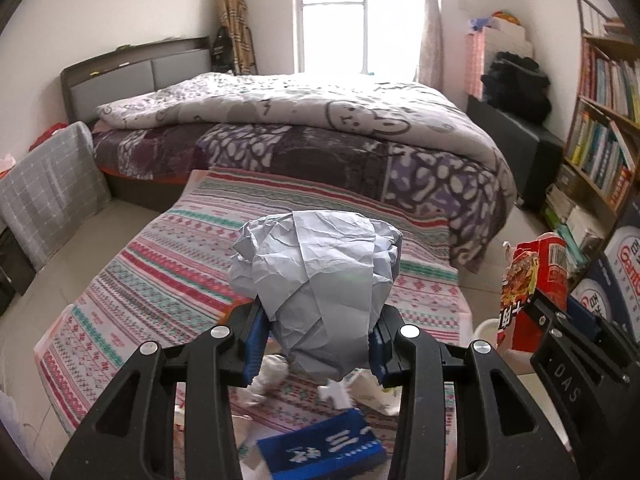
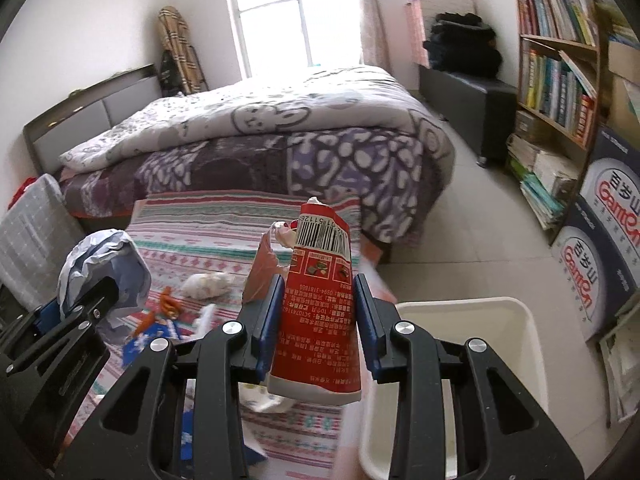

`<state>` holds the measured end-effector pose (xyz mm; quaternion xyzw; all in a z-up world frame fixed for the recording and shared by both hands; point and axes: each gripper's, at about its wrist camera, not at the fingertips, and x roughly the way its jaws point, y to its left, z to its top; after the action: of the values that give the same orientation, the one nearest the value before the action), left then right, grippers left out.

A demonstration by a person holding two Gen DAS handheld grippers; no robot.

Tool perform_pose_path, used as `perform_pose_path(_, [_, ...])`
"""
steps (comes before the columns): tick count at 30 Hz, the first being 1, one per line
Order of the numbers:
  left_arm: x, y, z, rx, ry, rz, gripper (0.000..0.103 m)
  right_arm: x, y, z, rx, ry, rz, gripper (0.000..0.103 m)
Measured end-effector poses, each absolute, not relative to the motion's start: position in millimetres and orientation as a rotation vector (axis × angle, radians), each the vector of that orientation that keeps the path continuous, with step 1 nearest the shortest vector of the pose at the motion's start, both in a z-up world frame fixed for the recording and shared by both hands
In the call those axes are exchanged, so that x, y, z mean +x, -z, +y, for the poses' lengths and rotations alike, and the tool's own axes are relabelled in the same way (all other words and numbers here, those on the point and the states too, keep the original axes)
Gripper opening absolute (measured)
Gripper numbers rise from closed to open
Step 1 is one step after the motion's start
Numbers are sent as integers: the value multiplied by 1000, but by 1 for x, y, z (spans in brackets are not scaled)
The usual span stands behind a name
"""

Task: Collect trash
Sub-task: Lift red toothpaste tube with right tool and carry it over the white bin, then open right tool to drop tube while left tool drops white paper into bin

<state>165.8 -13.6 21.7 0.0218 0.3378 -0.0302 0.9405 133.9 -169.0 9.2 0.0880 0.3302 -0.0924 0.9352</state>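
We have both hands loaded: our left claw [image 1: 316, 344] is pinching a crumpled ball of grey paper [image 1: 316, 280] between its blue pads, and our right claw [image 2: 316, 320] is pinching a torn red carton [image 2: 320, 300], upright, with its barcode end pointing away from us. Both loads hang above the striped blanket [image 1: 160, 280] laid on the floor in front of the bed [image 1: 320, 120]. The white bin [image 2: 480, 320] sits just to the right of the right claw, its rim beside the carton's lower end, so we judge the next step to be dropping both pieces in. The likeliest slip is a miss: the carton is long and its torn flap sticks out to the left, so if we let go before it is over the opening it could catch the rim and tip back onto the blanket. The paper ball bulges well past the left pads, held only by its lower part, and could squirm loose on the way over. The two claws are close together, so they could knock into each other above the bin. More scraps, a blue packet [image 1: 320, 452] among them, remain on the blanket.
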Motion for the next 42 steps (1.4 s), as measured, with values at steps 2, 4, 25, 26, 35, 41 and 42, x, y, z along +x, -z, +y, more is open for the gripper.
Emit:
perform_pose_path(2, [164, -20, -22, 54, 74, 692, 41, 132, -8, -179, 183, 210, 684, 33])
perform_pose_path(4, [163, -17, -32, 65, 89, 696, 41, 130, -6, -191, 192, 231, 693, 33])
perform_pose_path(25, [146, 13, -126, 184, 261, 750, 41, 101, 6, -301, 325, 486, 752, 70])
perform_pose_path(26, [145, 15, -131, 190, 268, 753, 41, 100, 7, -307, 335, 496, 753, 71])
perform_pose_path(35, [137, 30, -169, 241, 331, 777, 42, 86, 8, -346, 415, 560, 738, 81])
perform_pose_path(41, [128, 37, -192, 276, 374, 788, 43, 79, 8, -367, 463, 588, 728, 83])
perform_pose_path(42, [127, 38, -194, 278, 378, 788, 43, 78, 8, -369, 467, 590, 728, 83])
